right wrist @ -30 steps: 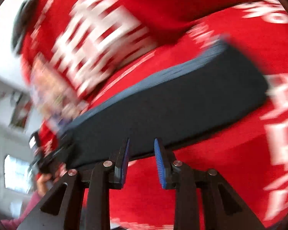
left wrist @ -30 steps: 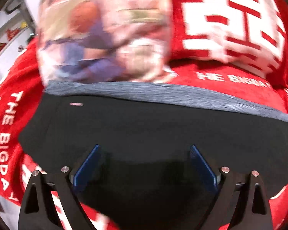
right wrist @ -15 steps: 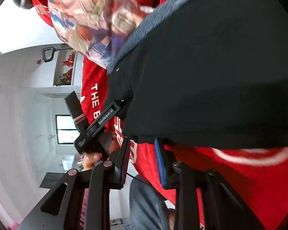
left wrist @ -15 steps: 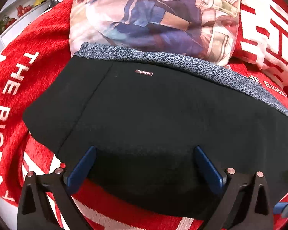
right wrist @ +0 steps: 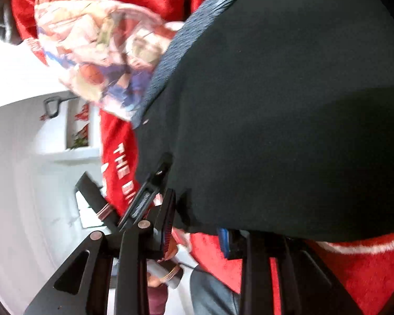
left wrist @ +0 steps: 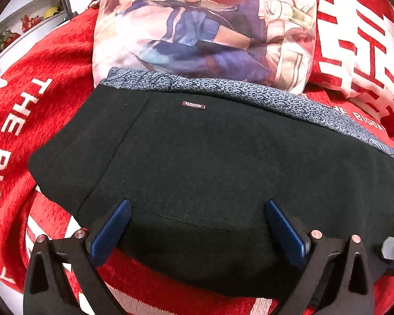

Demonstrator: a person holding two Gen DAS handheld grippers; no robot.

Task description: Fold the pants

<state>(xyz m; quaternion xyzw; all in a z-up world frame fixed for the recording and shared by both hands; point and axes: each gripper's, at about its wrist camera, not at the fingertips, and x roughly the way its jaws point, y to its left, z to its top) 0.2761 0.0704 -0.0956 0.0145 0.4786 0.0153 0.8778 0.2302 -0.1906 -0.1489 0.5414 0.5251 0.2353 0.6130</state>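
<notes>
On the red knitted blanket (left wrist: 52, 60) with white lettering, one pair of black fleece pants (left wrist: 210, 170) is laid folded into a flat block. One grey patterned waistband (left wrist: 223, 90) is seen along its far edge, and one small "FASHION" label (left wrist: 193, 105) is fixed just below that band. One printed cushion (left wrist: 205, 26) with a basketball picture is placed against the waistband; one red cushion with white characters (left wrist: 359, 39) is seen beside it.

Two grippers are counted. The left gripper (left wrist: 197, 225) is held over the near edge of the pants, with its two blue-padded fingers (left wrist: 110, 228) spread wide apart; the black fabric is seen between and below them, but is not clamped.

The right gripper (right wrist: 197, 228) is positioned at the near edge of the pants (right wrist: 289, 105). Its fingers are parted; one pad (right wrist: 168, 220) is visible beside the fabric edge, the other is partly covered by it. Whether fabric is touched cannot be determined.
</notes>
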